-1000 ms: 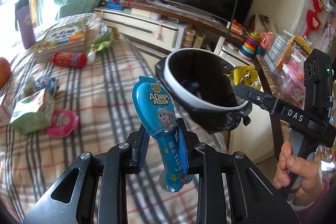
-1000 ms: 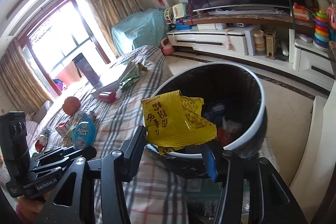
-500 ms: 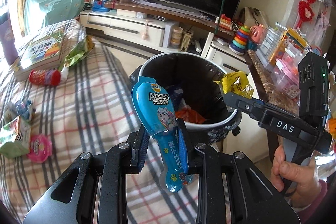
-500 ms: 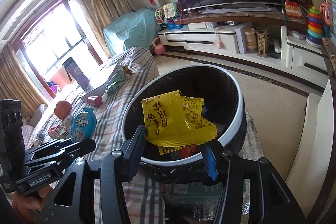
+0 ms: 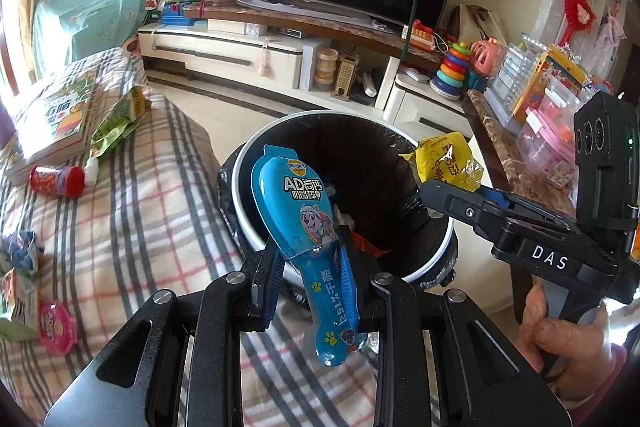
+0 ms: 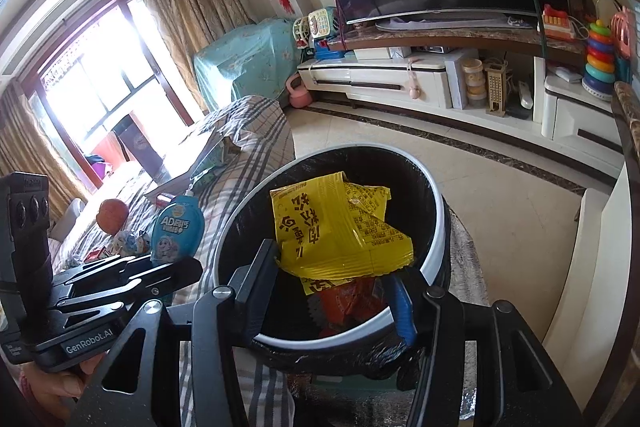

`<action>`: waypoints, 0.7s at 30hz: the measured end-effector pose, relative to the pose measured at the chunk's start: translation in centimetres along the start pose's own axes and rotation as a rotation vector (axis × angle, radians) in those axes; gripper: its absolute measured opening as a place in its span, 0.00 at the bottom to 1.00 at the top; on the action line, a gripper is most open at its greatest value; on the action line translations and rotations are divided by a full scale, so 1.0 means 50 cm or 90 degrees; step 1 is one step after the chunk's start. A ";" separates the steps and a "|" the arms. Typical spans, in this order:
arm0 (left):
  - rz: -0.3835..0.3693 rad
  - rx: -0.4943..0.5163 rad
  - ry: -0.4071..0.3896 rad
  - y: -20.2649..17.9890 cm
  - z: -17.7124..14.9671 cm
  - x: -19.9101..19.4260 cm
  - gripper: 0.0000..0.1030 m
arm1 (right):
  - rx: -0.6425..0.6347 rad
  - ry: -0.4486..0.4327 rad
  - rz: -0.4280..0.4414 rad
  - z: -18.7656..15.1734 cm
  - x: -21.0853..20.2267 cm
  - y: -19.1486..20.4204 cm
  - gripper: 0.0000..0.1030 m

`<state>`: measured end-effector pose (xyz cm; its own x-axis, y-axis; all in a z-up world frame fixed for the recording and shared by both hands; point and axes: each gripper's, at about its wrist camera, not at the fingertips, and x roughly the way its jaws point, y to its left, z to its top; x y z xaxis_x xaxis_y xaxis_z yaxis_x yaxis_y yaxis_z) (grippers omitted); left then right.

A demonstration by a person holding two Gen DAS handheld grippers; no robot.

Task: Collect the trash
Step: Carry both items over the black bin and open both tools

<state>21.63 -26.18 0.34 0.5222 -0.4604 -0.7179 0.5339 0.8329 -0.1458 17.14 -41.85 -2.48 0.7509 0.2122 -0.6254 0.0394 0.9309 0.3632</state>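
Note:
A black-lined trash bin with a white rim (image 5: 245,223) stands beside the plaid-covered couch. My left gripper (image 5: 310,263) is shut on a blue snack wrapper (image 5: 298,211), which stands upright at the bin's near-left rim. In the right wrist view, my right gripper (image 6: 332,275) is shut on a crumpled yellow wrapper (image 6: 332,231), held over the bin's mouth (image 6: 438,251). Orange and other trash lies inside the bin. The right gripper (image 5: 452,193) with its yellow wrapper (image 5: 444,159) also shows in the left wrist view, at the bin's right rim. The left gripper (image 6: 176,267) and blue wrapper (image 6: 176,231) appear left of the bin.
On the plaid cover lie a red tube (image 5: 56,181), a green wrapper (image 5: 116,125), a pink wrapper (image 5: 58,327) and a book (image 5: 56,119). A marble-topped side table (image 5: 520,163) crowded with toys stands right of the bin. A TV cabinet lies beyond open floor.
Both grippers have moved toward the bin with their wrappers. The yellow wrapper now hangs over the bin's opening, and the blue wrapper has come to the near rim.

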 end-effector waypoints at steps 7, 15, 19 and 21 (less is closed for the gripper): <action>0.000 0.003 0.013 -0.002 0.008 0.026 0.23 | 0.000 0.007 -0.004 0.002 0.010 -0.008 0.52; -0.002 -0.006 0.030 0.001 0.018 0.050 0.23 | 0.002 0.015 -0.009 0.010 0.020 -0.019 0.54; 0.004 -0.009 0.038 -0.001 0.021 0.058 0.47 | 0.006 0.022 -0.005 0.014 0.028 -0.022 0.59; 0.014 -0.009 0.030 0.001 0.018 0.055 0.55 | 0.010 0.021 -0.005 0.015 0.028 -0.026 0.63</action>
<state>23.68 -27.69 -1.00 0.5015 -0.4268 -0.7526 0.5125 0.8474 -0.1390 18.61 -42.98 -3.31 0.7279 0.2151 -0.6510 0.0556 0.9279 0.3688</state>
